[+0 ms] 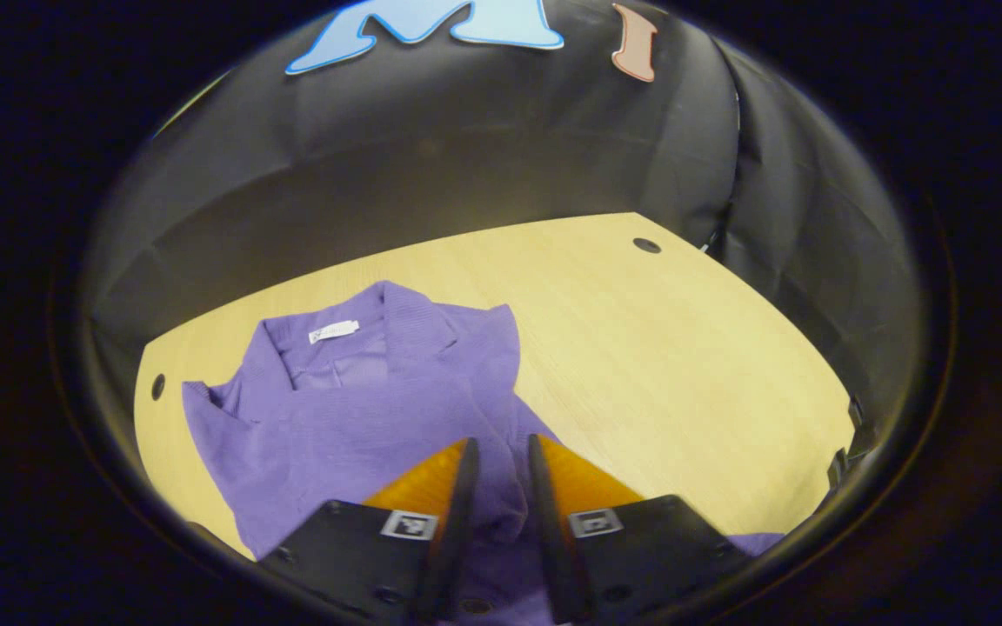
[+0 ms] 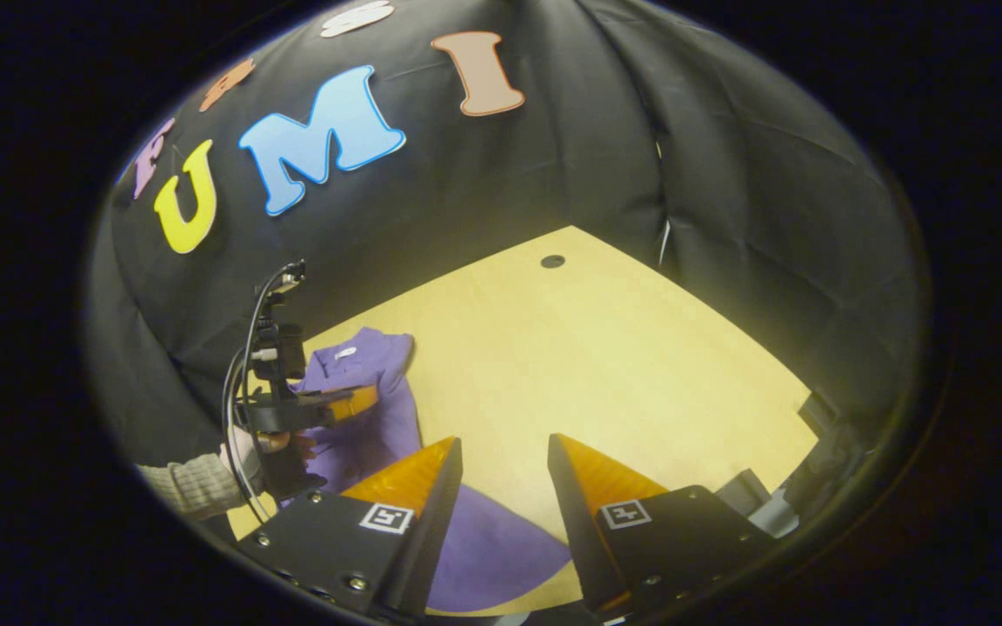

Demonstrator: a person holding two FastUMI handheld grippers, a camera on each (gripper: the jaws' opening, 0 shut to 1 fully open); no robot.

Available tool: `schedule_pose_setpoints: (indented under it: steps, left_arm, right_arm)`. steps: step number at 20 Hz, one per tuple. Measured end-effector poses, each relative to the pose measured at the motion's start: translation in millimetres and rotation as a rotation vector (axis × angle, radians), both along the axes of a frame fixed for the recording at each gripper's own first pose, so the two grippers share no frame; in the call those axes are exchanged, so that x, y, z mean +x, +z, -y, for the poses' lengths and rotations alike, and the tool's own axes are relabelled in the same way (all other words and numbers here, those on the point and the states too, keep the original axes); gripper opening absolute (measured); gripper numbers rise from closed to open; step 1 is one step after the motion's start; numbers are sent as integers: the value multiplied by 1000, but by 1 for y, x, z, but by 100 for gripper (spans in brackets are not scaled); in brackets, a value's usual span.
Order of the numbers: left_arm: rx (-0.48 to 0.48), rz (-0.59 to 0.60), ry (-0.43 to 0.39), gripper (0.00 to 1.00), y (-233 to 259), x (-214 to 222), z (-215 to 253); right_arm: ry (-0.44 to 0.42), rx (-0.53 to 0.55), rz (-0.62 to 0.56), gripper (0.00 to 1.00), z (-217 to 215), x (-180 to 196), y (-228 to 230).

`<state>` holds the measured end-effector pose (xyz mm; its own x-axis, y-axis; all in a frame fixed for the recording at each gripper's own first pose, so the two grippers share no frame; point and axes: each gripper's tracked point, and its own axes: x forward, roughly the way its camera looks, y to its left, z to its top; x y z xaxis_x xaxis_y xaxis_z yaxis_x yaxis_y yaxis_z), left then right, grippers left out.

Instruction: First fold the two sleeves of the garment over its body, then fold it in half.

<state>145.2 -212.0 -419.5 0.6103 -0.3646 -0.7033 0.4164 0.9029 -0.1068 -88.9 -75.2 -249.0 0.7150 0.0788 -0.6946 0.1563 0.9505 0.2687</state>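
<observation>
Setting: black cloth booth wall [image 1: 466, 174] behind a pale wooden tabletop [image 1: 684, 348] with small round dark holes near its far corners.
Garment: purple knit collared garment [image 1: 362, 391] lies in the lower left of the left gripper view, collar and white neck label toward the wall; body bunched rather than flat. In the right gripper view it sits at left centre, with a rounded purple edge [image 2: 484, 548] reaching down between the near fingers.
Left gripper: left gripper [image 1: 498, 452] low over the garment, fingers drawn narrow with purple fabric between them; whether both press on it cannot be told. It appears also in the right gripper view [image 2: 362, 402], held by a hand with a knit sleeve [image 2: 197, 482].
Right gripper: right gripper [image 2: 501, 448] fingers spread wide, nothing between them, over bare table and the garment's edge.
Task state, judged: sleeve folding appears under way; halving not yet done.
Risk: a thin pinch may slip, or drag the whole body, leaving the fold crooked; the free edge is unanchored.
</observation>
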Motion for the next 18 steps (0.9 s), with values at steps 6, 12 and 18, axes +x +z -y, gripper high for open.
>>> schedule_pose_setpoints:
  steps: [6, 12, 18]
  left_arm:
    - [-39, 22, 37, 82, 24, -14, -18]
    - [-27, 8, 70, 91, 25, -54, -70]
    - [15, -30, 115, 95, 15, -114, -128]
  right_arm:
    - [76, -2, -30, 64, -23, 3, -16]
    - [153, -5, -64, 64, -54, 0, -33]
    - [241, -16, -132, 64, -83, -7, -63]
